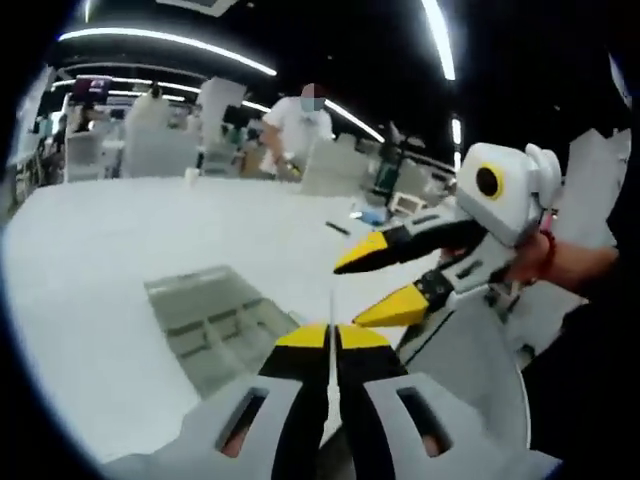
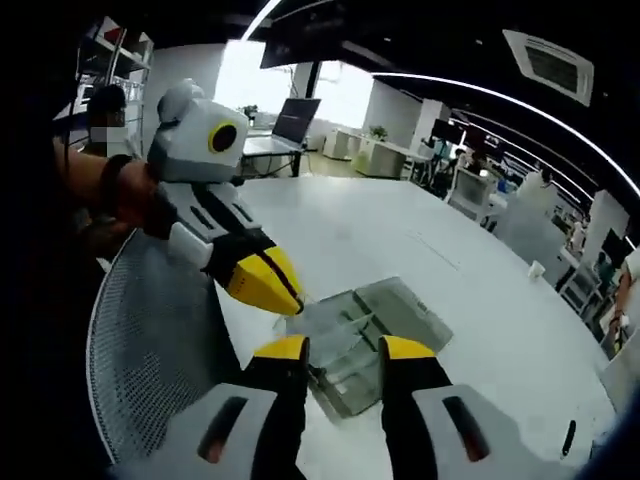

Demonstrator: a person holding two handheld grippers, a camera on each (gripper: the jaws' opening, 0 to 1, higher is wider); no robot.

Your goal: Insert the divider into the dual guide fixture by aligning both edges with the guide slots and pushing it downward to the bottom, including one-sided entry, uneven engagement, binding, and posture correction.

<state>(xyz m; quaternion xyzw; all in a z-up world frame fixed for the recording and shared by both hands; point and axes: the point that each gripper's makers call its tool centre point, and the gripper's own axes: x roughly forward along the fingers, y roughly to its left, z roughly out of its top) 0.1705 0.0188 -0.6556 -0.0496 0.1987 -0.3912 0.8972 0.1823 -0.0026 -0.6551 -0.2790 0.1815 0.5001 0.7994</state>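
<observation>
A thin clear divider [image 1: 331, 305] shows edge-on as a pale line pinched between the yellow tips of my left gripper [image 1: 331, 337], which is shut on it. The clear dual guide fixture [image 1: 215, 320] lies flat on the white table, left of and below those tips. My right gripper [image 1: 385, 280] reaches in from the right, open, its tips just right of the divider's top. In the right gripper view, my right gripper [image 2: 344, 350] stands open above the fixture [image 2: 385, 320]. The left gripper [image 2: 285, 295] holds the translucent divider [image 2: 322, 318] over the fixture's near-left end.
The white table [image 1: 120, 250] spreads wide around the fixture. A mesh chair back [image 2: 150, 340] stands at the table's edge under the left hand. A dark pen [image 1: 337, 228] lies farther out. A person [image 1: 300, 125] works at a distant desk.
</observation>
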